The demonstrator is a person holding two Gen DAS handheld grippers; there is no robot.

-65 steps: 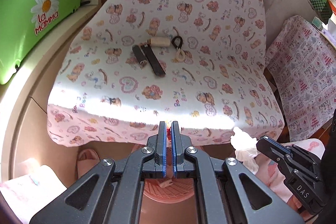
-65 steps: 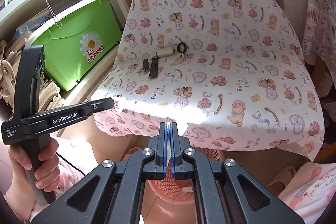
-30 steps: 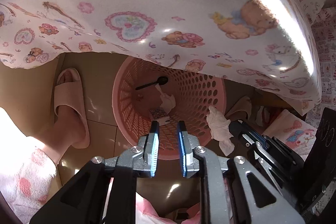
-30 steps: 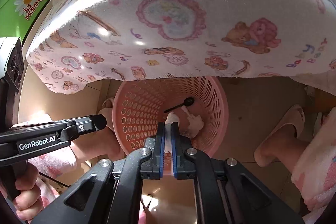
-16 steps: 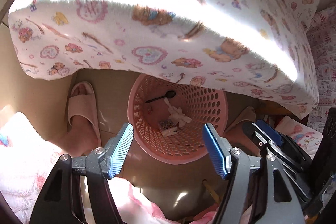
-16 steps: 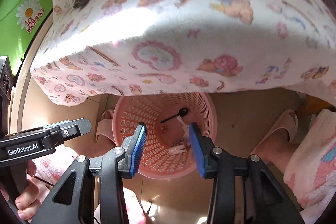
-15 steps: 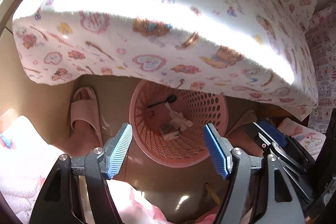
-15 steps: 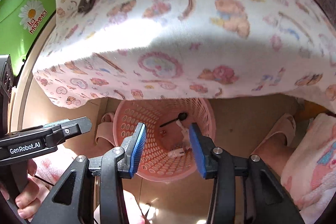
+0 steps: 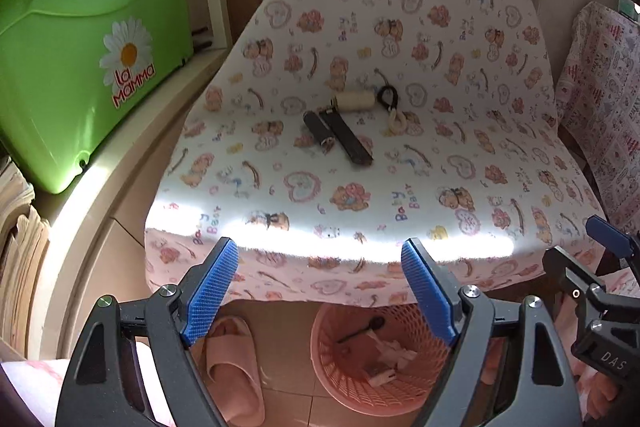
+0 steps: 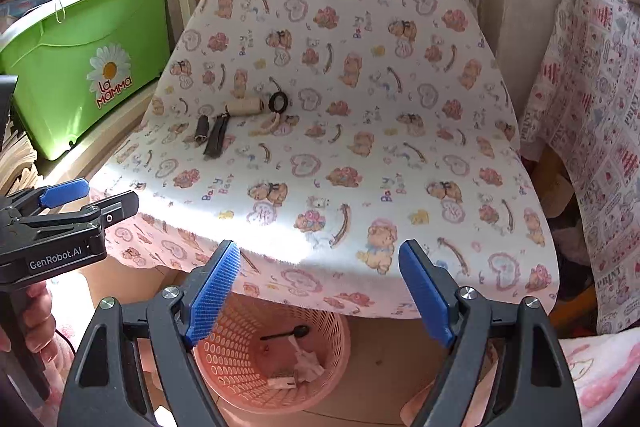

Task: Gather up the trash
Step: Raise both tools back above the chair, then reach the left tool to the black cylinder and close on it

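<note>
The table [image 9: 400, 27] w/ the bear-print cloth fills the centre of both views; the green bin [image 9: 80, 39] sits upper left. The pink basket [image 10: 336, 339] is on the floor under the table's front edge, bottom centre, already holding a black spoon [image 10: 286, 335] and crumpled tissue [image 10: 306, 359].

Both tongs are spread wide and carry nothing: left tongs [image 9: 320, 291] and right tongs [image 10: 320, 291] hover just in front of the table edge, above the basket.

What's left up top is a small cluster, mid-frame, left of centre: dark strap [image 9: 348, 141], dark cylinder [image 9: 318, 131], cream spool [image 9: 354, 101], black ring [image 9: 388, 95] w/ a cream loop.

Likely next: pick one of those. Go for the strap or cylinder first, they're nearest. Come in low, straddle across the narrow side, close only once both pads flank it. Avoid pinching cloth, or the whole cluster drags.
</note>
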